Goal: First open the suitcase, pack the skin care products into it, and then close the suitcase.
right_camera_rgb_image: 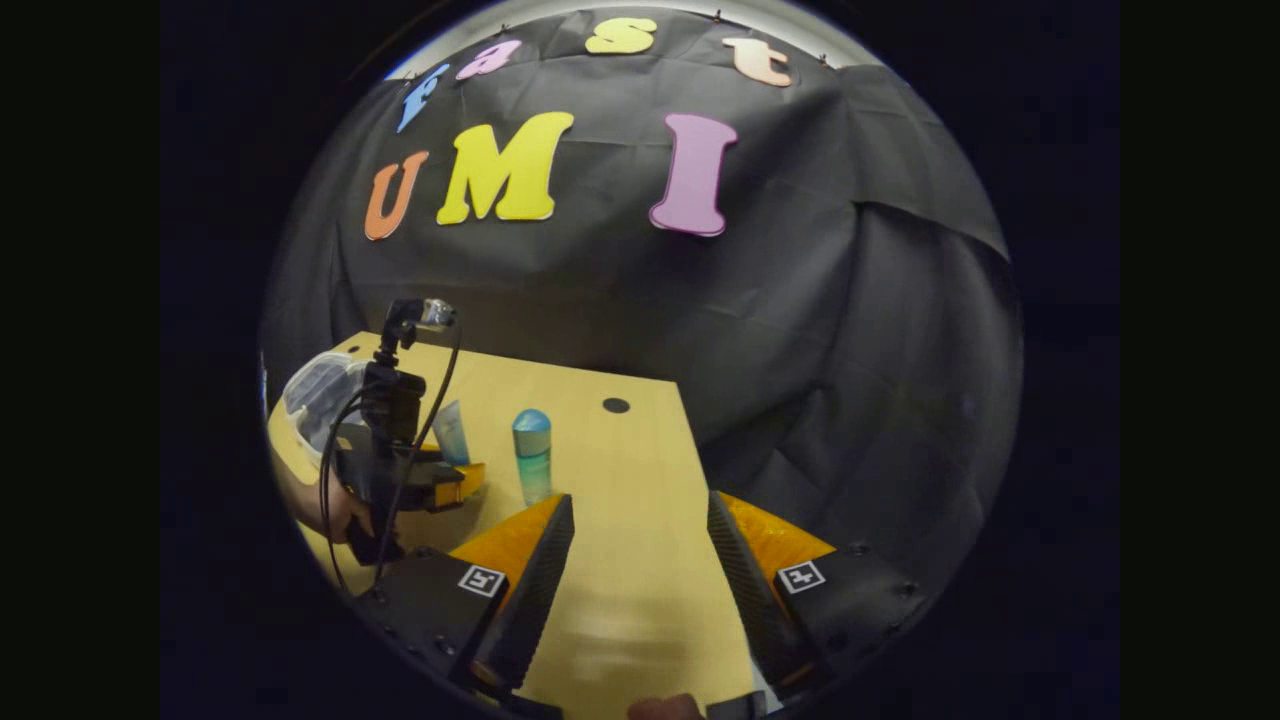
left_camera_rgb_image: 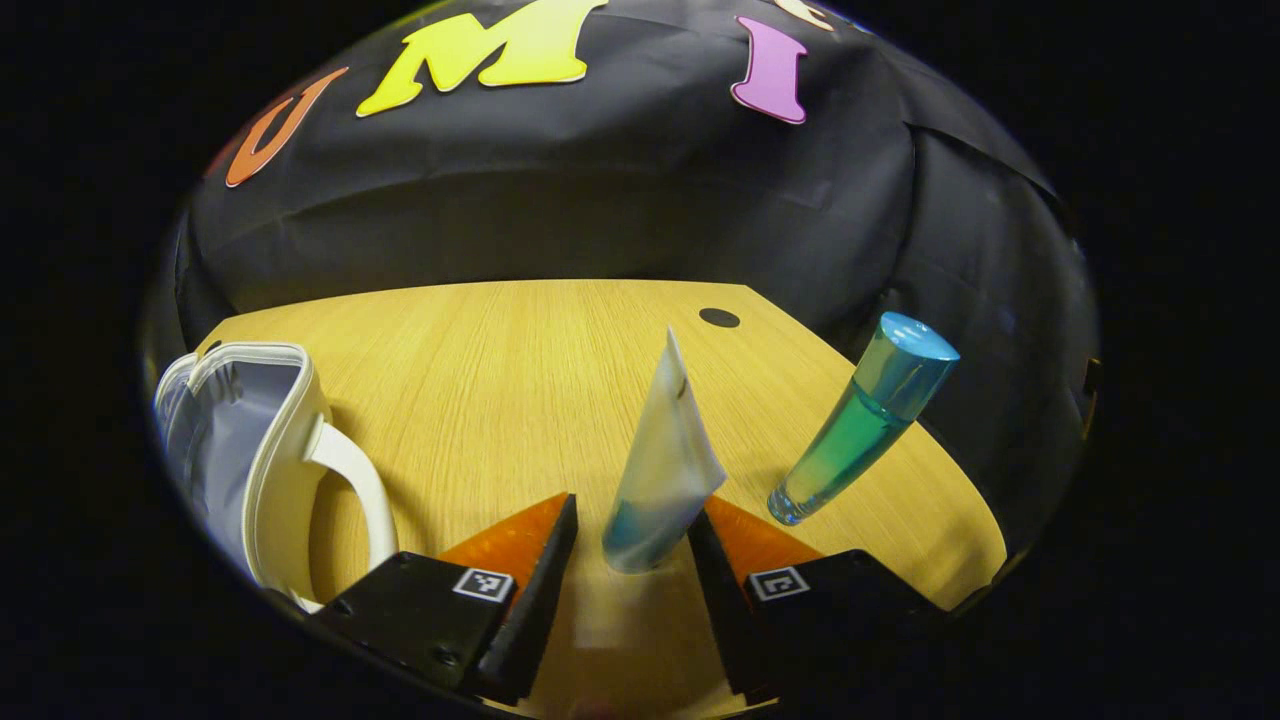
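Note:
A translucent tube (left_camera_rgb_image: 665,450) with a blue cap stands cap-down on the wooden table (left_camera_rgb_image: 500,350), between the fingers of my left gripper (left_camera_rgb_image: 632,510). The right finger looks to touch it, while a gap shows at the left finger, so this gripper is open. To the right stands a blue-green bottle (left_camera_rgb_image: 860,430) with a blue cap. The white suitcase (left_camera_rgb_image: 250,450) lies open at the left, handle toward me. My right gripper (right_camera_rgb_image: 640,500) is open over the table's near right part, nothing between its fingers. From there, the left gripper (right_camera_rgb_image: 400,470), tube (right_camera_rgb_image: 452,432), bottle (right_camera_rgb_image: 532,455) and suitcase (right_camera_rgb_image: 320,395) appear farther left.
A hand (right_camera_rgb_image: 310,510) holds the left gripper, with a cable looping over it. A small black hole (left_camera_rgb_image: 719,318) marks the table near its far right corner. The table's right edge (right_camera_rgb_image: 700,480) runs close beside my right gripper.

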Demonstrator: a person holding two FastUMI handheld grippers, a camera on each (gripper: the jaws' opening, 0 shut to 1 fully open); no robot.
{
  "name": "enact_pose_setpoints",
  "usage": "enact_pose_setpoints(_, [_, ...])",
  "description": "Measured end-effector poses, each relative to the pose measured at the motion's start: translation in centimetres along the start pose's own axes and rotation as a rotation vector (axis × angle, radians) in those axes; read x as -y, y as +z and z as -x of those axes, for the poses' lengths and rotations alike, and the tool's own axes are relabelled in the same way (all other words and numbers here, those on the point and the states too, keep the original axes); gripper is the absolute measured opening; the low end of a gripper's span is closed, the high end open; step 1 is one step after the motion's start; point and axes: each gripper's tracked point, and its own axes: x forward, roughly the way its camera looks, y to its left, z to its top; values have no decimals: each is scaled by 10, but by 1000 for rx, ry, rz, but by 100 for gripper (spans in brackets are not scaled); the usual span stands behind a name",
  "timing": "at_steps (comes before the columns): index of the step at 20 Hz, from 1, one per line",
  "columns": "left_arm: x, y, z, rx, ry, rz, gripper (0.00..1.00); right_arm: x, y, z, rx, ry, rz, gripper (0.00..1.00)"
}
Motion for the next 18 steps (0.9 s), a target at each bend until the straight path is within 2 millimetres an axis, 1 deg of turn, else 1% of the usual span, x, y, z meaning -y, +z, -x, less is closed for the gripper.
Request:
enact_pose_setpoints(1, [2,2,-1,-1,-10,-9,70,-11,-5,-10,-14,34,-12,80])
enact_pose_setpoints(2, [2,1,-1,-6,-24,-17,42,-22,-12,-19,-37,68,-11,80])
enact_pose_setpoints(3, [3,1,-2,-10,-38,-22,42,-32,-18,-28,-51,97,-3,80])
enact_pose_setpoints(5, [3,4,4,-14,-48,-32,39,-49,-25,-43,-67,149,3,80])
enact_pose_setpoints(7, [3,18,16,11,-57,-54,36,-61,-32,-59,-82,183,-7,80])
enact_pose_setpoints(8, [4,26,23,27,-67,-56,36,-68,-35,-70,-88,191,-9,80])
enact_pose_setpoints(10, [3,38,36,47,-73,-41,35,-81,-31,-89,-89,213,-29,80])
enact_pose_setpoints(11, [1,43,44,51,-72,-23,35,-85,-30,-97,-92,221,-42,79])
enact_pose_setpoints(13, [2,51,60,56,-71,23,35,-94,-30,-113,-105,225,-62,80])
enact_pose_setpoints(14, [0,55,68,58,-64,33,35,-98,-33,-121,-120,227,-75,80])
enact_pose_setpoints(17, [-14,66,93,68,-29,46,35,-109,-41,-137,-160,237,-125,79])
enact_pose_setpoints(18, [-21,69,100,69,-16,53,35,-111,-44,-141,-172,233,-138,75])
